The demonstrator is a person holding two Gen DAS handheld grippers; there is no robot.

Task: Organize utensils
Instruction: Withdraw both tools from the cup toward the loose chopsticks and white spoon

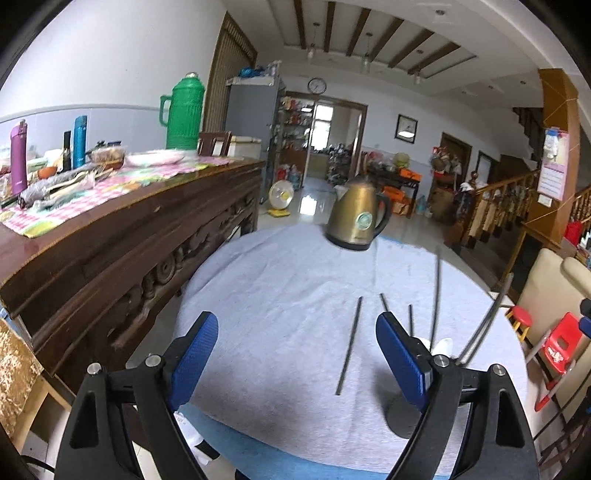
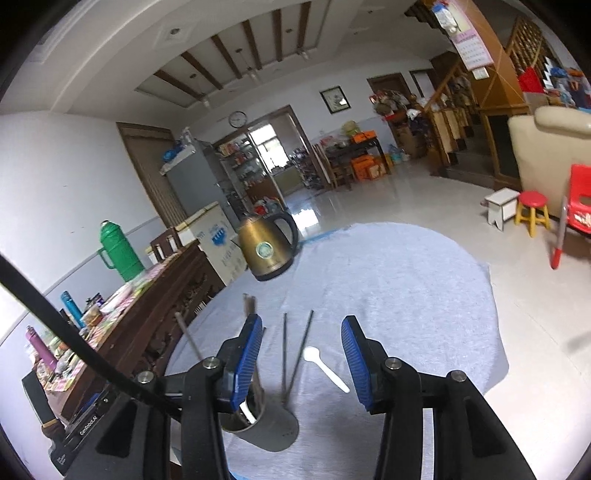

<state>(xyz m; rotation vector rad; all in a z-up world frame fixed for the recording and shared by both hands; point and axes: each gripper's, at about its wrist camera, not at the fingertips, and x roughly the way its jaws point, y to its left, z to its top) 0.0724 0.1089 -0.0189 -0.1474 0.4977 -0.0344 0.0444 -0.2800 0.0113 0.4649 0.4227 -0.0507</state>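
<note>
We see a pale tiled floor (image 2: 369,206) shining with daylight from the far doorway (image 1: 323,125), a white ceiling with brown wooden beams (image 1: 369,29), a carved dark wooden sideboard (image 1: 129,236), a round wall clock (image 1: 317,85), and a wooden staircase railing (image 1: 498,199).

Pale grey, dark metal, brass and blue.
Light grey cloth (image 1: 280,295) over the bench; dark grey chopsticks (image 1: 349,345); white plastic spoon (image 2: 325,363); grey metal cup (image 2: 266,421); brass-gold kettle (image 1: 358,214) with black handle and round green badge; blue ribbed pads on black tools (image 1: 295,354), (image 2: 303,363); green thermos (image 1: 183,110); pink checked cloth (image 1: 110,188) on dark carved sideboard (image 1: 122,254).
</note>
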